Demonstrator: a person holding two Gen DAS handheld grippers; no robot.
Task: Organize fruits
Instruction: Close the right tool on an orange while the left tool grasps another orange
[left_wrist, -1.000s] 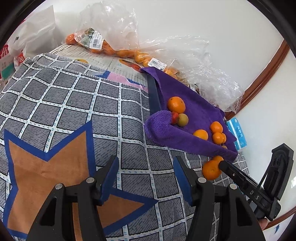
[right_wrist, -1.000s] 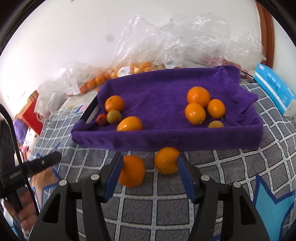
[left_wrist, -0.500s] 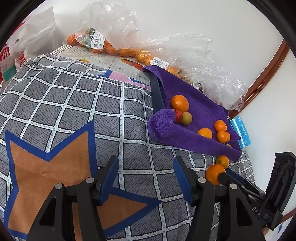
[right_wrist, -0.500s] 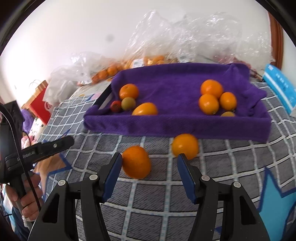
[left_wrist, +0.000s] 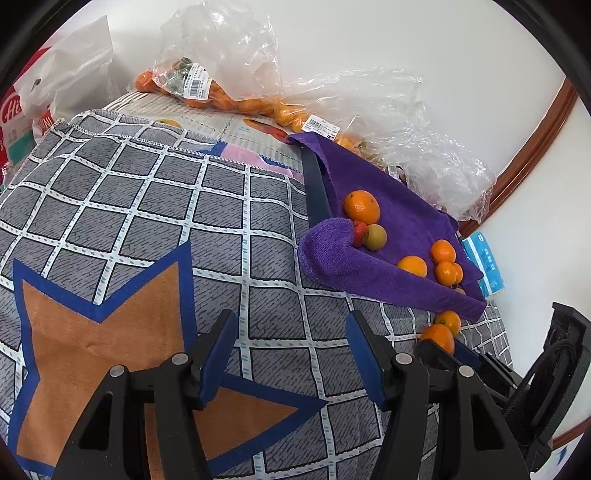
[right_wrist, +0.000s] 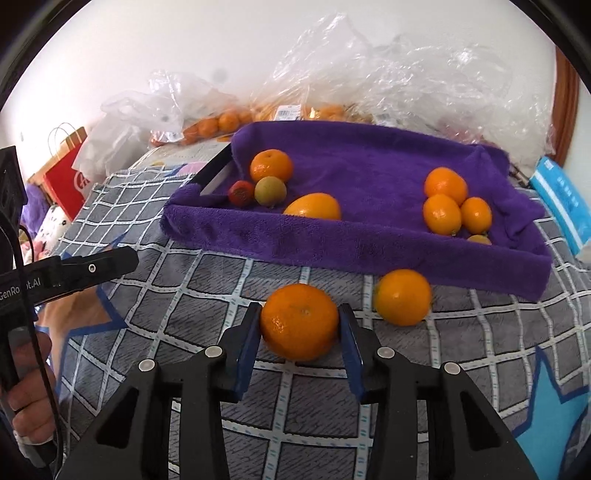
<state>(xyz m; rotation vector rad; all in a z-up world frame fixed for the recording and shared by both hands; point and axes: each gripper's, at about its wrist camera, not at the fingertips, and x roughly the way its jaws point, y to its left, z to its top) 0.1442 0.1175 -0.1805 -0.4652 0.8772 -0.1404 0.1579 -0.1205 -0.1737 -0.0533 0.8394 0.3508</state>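
Orange (right_wrist: 300, 321) found on the checked cloth (right_wrist: 207, 280), just in front of the purple tray (right_wrist: 369, 247), between the two blue pads of the right gripper (right_wrist: 300, 334). Pads touching or nearly touching both flanks; judged gripping the orange, though firmness not confirmable. Second orange (right_wrist: 402, 297) lying just beside, to the right, against the tray's front wall.

Risks noted:
- Slip on lift: round, glossy peel, contact low on the fruit; likely to roll out forward if squeeze is light.
- Bruising or split peel if squeeze is heavy.
- Knocking the second orange on the way up, sending it rolling along the cloth.
- Catching the soft tray wall with the fruit on transfer; insufficient height would fold the towel edge.

Pose: right gripper held low and nearly level, pointing toward the tray. Left gripper (left_wrist: 290, 354) held off to the left over the star pattern, well apart from all fruit, jaws wide apart, holding nothing.
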